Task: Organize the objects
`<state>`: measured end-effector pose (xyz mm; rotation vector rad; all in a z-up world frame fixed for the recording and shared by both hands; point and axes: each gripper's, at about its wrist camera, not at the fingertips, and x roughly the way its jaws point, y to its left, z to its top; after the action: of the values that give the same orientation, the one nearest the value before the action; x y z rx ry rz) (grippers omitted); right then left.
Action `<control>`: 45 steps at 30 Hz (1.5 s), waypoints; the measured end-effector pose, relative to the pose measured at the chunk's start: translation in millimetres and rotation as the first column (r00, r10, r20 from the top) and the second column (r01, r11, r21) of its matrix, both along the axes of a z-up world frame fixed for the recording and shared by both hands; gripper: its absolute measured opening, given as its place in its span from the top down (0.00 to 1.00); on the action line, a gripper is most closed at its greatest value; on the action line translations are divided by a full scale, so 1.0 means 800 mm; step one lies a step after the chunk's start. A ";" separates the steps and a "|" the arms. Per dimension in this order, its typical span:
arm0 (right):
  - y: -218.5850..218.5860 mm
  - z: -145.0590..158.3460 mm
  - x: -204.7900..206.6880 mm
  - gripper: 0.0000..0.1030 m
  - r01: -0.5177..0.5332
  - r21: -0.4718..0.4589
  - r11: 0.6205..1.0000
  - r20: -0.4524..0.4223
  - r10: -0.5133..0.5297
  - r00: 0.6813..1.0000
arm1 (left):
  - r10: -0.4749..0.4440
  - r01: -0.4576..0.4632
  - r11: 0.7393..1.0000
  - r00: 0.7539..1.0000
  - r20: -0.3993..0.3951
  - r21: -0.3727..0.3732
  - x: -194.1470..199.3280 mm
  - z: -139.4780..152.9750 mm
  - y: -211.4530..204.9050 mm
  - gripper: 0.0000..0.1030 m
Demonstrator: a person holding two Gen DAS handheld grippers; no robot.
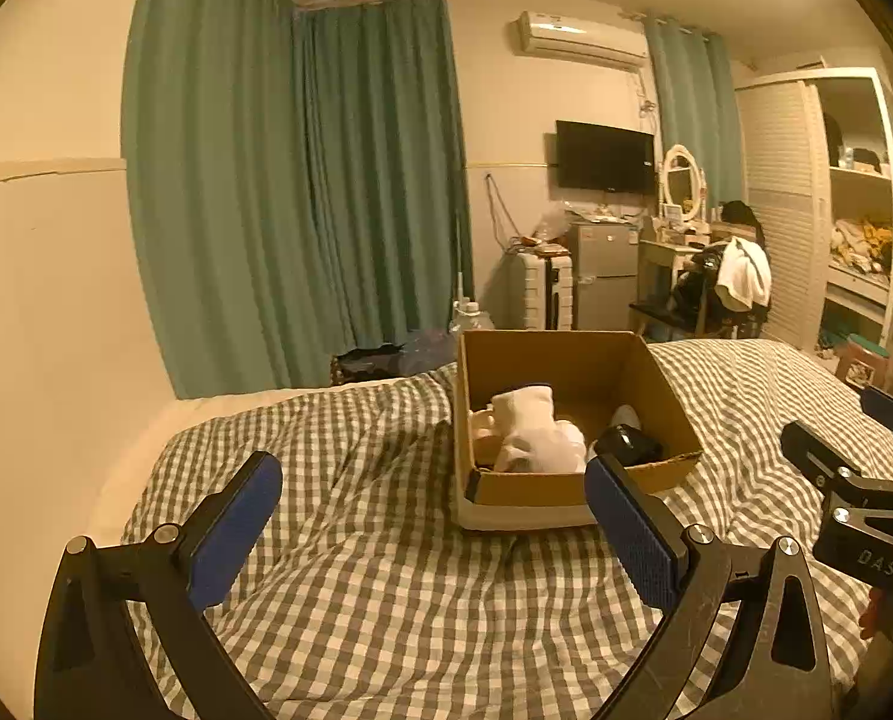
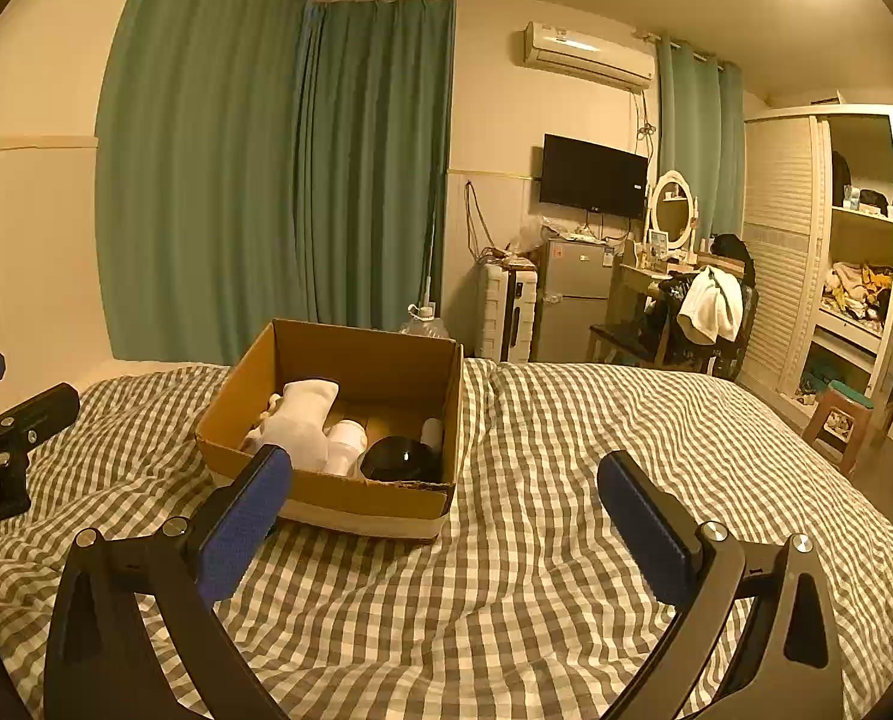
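Note:
An open cardboard box (image 1: 572,489) stands on a grey checked bed cover (image 1: 374,588); it also shows in the right wrist view (image 2: 350,495). Inside lie a white sock (image 1: 536,429) (image 2: 299,417), a white cylinder (image 2: 345,447) and a black rounded object (image 1: 629,444) (image 2: 401,459). My left gripper (image 1: 434,531) is open and empty, hovering over the cover in front of the box. My right gripper (image 2: 446,528) is open and empty, to the right of the box front. Each gripper's edge shows in the other's view.
Green curtains (image 1: 302,180) hang beyond the bed. A suitcase (image 2: 509,312), small fridge (image 2: 572,300), dressing table with chair and clothes (image 2: 698,306) and open wardrobe (image 2: 854,276) stand along the far wall. A stool (image 2: 836,420) sits right of the bed.

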<state>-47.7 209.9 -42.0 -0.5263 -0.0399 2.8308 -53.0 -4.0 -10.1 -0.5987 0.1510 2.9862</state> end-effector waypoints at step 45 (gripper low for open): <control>0.000 -0.006 -0.005 0.01 0.016 0.008 1.000 0.033 -0.016 0.999 | 0.000 0.000 1.000 1.000 0.016 -0.021 0.004 -0.007 0.010 0.00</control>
<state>-51.4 209.9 -47.1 -0.5692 -0.0527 2.8052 -49.9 4.4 -16.0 -0.6244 0.1816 2.9824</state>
